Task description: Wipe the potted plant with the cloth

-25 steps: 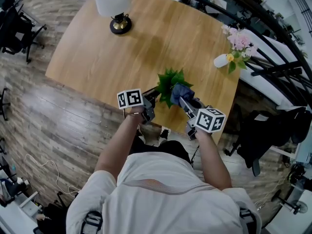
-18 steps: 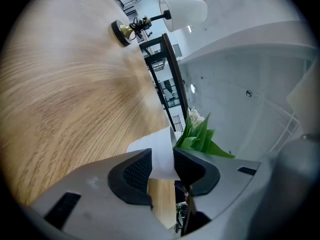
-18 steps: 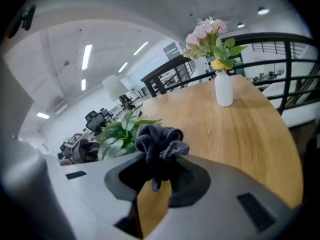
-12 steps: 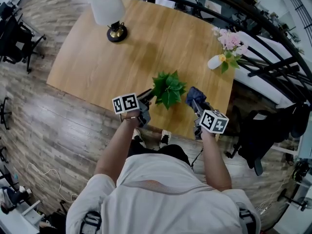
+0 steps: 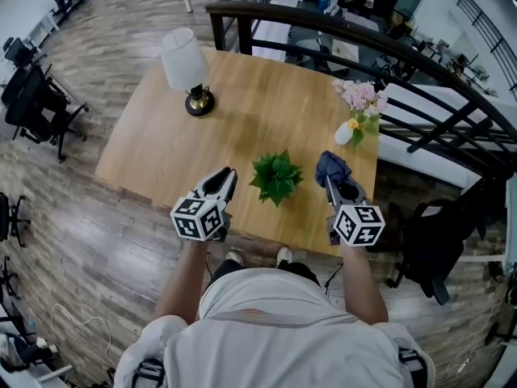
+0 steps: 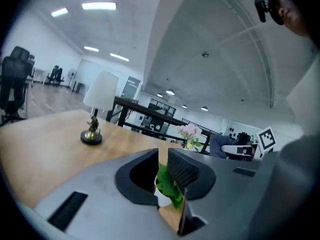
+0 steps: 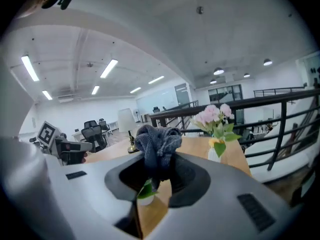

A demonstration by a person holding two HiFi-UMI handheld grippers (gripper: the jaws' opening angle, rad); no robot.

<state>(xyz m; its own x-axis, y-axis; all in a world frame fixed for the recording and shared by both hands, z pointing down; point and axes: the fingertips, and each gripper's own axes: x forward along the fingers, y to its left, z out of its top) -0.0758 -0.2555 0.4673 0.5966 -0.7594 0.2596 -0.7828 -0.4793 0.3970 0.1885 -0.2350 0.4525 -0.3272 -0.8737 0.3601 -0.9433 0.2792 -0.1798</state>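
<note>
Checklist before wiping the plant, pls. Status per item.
1. Potted plant upright on table: ok.
2. Cloth clamped in right gripper: ok.
3. Left gripper empty: ok; jaws closing, nothing between them, potted plant only behind the gap.
4. Left gripper steadying the potted plant: not ok, apart from it.
5. Cloth on the leaves: not ok, held beside them.
6. Lamp and flower vase clear of the potted plant: ok.
</note>
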